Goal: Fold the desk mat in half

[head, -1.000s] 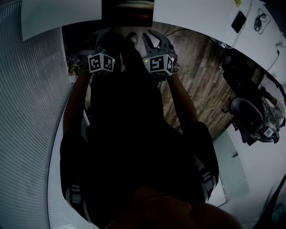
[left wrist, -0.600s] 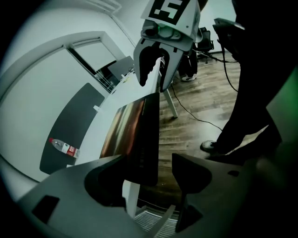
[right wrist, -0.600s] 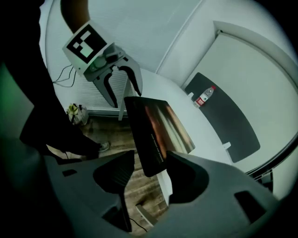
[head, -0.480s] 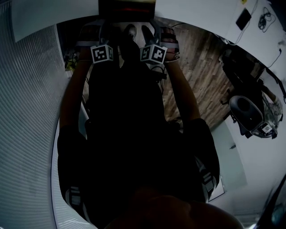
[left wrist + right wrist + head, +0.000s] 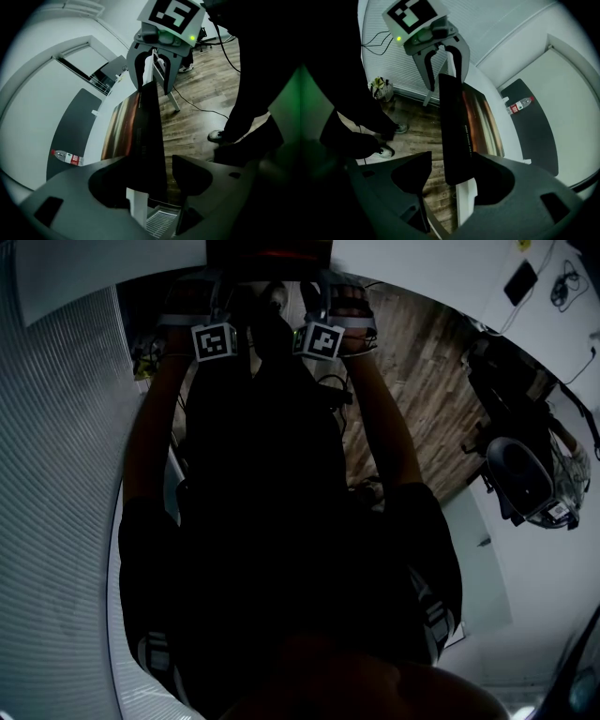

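Straddling desk mat (image 5: 150, 122) edge, left gripper (image 5: 152, 161), right gripper (image 5: 452, 157), jaws just opening wide.

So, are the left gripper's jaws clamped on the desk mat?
No, the left gripper's jaws, which have just been opening, stand wide apart, with the edge of the desk mat between them.

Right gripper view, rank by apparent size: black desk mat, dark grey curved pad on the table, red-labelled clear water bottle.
Largest: black desk mat, but it sits nearest the camera, which inflates it.
Then: dark grey curved pad.
Smallest: clear plastic water bottle with red label.
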The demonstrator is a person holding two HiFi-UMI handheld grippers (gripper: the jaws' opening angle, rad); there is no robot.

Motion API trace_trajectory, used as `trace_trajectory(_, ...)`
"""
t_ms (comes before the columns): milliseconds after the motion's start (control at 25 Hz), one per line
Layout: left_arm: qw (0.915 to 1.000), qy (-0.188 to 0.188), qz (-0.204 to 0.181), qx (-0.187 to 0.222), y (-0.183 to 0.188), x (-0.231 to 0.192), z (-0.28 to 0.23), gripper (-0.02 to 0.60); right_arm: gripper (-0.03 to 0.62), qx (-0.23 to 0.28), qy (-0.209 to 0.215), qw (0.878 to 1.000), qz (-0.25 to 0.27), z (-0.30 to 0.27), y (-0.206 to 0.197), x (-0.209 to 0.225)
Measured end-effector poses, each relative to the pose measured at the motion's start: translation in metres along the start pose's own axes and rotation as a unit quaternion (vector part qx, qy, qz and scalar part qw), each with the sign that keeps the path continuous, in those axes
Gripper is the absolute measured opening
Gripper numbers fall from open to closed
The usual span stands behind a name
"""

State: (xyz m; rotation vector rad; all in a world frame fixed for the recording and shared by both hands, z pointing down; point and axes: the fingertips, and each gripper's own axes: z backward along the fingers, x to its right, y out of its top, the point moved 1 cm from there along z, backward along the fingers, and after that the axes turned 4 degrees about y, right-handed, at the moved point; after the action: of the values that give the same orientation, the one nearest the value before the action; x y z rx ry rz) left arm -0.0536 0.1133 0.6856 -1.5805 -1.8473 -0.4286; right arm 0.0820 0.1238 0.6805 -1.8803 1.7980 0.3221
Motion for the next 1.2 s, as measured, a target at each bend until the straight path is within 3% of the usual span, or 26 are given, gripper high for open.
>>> trace_trajectory(120, 0.9999, 0.012, 0.002, 0.011, 0.004, -0.009, 0.003, 0.219, 0.250, -0.006, -0.002, 1.000, 0.018, -0.003, -0.002, -0.001)
trace_trajectory(280, 0.9997, -0.002, 0.013, 0.022, 0.007, -0.004, 0.007, 0.201, 0.249, -0.007, -0.013, 1.000, 0.021, -0.003, -0.003, 0.002)
trace_trajectory(400, 0.9992, -0.007, 0.021, 0.032, 0.010, 0.000, 0.011, 0.212, 0.253, -0.008, -0.023, 0.999, 0.035, -0.004, -0.002, 0.002)
trace_trajectory(560, 0.9996, -0.013, 0.007, 0.024, 0.010, 0.009, 0.006, 0.275, 0.247, 0.008, -0.033, 0.999, 0.033, -0.004, 0.003, 0.000)
trace_trajectory(800, 0.9998, 0.006, -0.015, 0.015, 0.010, -0.001, 0.005, 0.276, 0.130, 0.018, -0.061, 0.998, 0.025, 0.003, 0.005, 0.011)
trace_trajectory(1040, 0.9998, -0.008, -0.012, 0.016, 0.009, -0.003, 0.006, 0.275, 0.049, 0.037, -0.085, 0.996, 0.007, 0.015, 0.010, 0.022)
trace_trajectory(1120, 0.9997, -0.004, -0.014, 0.019, 0.009, -0.007, 0.009, 0.264, 0.030, 0.038, -0.082, 0.996, 0.003, 0.017, 0.011, 0.022)
trace_trajectory(1200, 0.9996, -0.004, -0.015, 0.023, 0.010, -0.009, 0.013, 0.213, 0.020, 0.039, -0.067, 0.997, -0.004, 0.018, 0.010, 0.018)
